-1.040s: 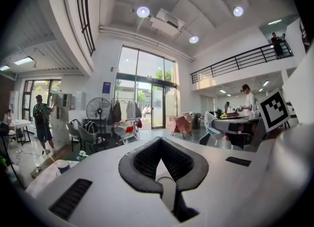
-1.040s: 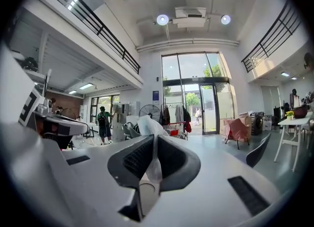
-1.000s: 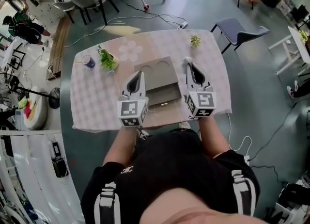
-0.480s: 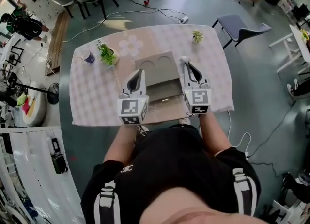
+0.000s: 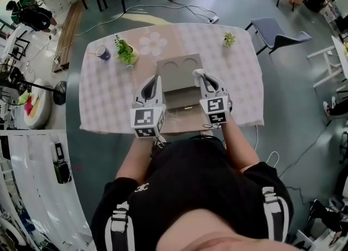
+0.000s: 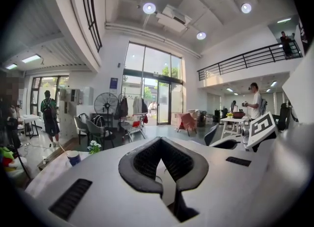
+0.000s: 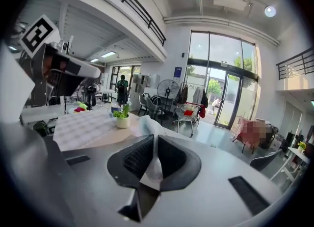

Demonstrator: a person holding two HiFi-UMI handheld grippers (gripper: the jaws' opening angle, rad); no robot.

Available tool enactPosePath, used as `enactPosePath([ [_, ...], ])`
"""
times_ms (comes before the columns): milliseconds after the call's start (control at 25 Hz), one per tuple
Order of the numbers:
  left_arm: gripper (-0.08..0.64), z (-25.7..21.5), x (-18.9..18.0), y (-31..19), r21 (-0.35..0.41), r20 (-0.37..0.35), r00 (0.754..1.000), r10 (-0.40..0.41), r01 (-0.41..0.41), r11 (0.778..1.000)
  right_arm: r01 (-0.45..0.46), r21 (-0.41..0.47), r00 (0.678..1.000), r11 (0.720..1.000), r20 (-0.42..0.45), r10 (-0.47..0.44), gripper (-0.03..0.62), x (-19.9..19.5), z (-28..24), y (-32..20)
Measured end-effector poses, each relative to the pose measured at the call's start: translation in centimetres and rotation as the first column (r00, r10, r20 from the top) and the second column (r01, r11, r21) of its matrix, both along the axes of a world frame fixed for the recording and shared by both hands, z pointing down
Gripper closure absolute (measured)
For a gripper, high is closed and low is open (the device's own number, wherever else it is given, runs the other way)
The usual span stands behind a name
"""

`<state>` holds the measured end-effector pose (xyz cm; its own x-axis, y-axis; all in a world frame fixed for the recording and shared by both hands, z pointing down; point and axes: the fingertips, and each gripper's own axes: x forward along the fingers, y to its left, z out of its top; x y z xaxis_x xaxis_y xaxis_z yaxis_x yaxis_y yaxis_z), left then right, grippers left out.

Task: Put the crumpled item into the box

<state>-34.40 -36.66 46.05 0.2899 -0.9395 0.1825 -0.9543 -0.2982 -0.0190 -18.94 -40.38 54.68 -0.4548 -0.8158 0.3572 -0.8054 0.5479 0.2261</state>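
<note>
An open cardboard box point(image 5: 175, 74) lies in the middle of the checkered table point(image 5: 109, 103). My right gripper point(image 5: 200, 75) hangs over the box's right side. Its jaws are opening, with a white crumpled item point(image 5: 196, 72) still pinched between the pads. The right gripper view shows that white crumpled item point(image 7: 153, 168) in the narrow gap of the right gripper point(image 7: 153, 142) and sticking out past the tips. My left gripper point(image 5: 155, 80) hovers at the box's left edge, shut and empty; in its own view the left gripper point(image 6: 160, 145) has its tips together.
A potted plant point(image 5: 125, 54) and a blue cup point(image 5: 103, 53) stand at the table's far left, a small plant point(image 5: 229, 39) at the far right. A flower-shaped mat point(image 5: 153, 42) lies behind the box. A grey chair point(image 5: 277, 31) stands beyond the table's right corner.
My right gripper has moved left with the white item, from beside the box to over its right side. The left gripper has hardly moved.
</note>
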Motion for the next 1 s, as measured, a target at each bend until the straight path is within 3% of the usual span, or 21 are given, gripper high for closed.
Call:
enactPosePath([
  [560, 0.569, 0.9, -2.7, 1.4, -0.026, 0.01, 0.998, -0.068, 0.068, 0.997, 0.024, -0.24, 0.988, 0.97, -0.141, -0.06, 0.566, -0.9, 11.4, 1.5],
  [1000, 0.568, 0.6, -2.8, 1.9, -0.026, 0.014, 0.997, -0.072, 0.073, 0.997, -0.066, -0.399, 0.983, 0.915, -0.182, -0.009, 0.565, 0.5, 17.1, 1.8],
])
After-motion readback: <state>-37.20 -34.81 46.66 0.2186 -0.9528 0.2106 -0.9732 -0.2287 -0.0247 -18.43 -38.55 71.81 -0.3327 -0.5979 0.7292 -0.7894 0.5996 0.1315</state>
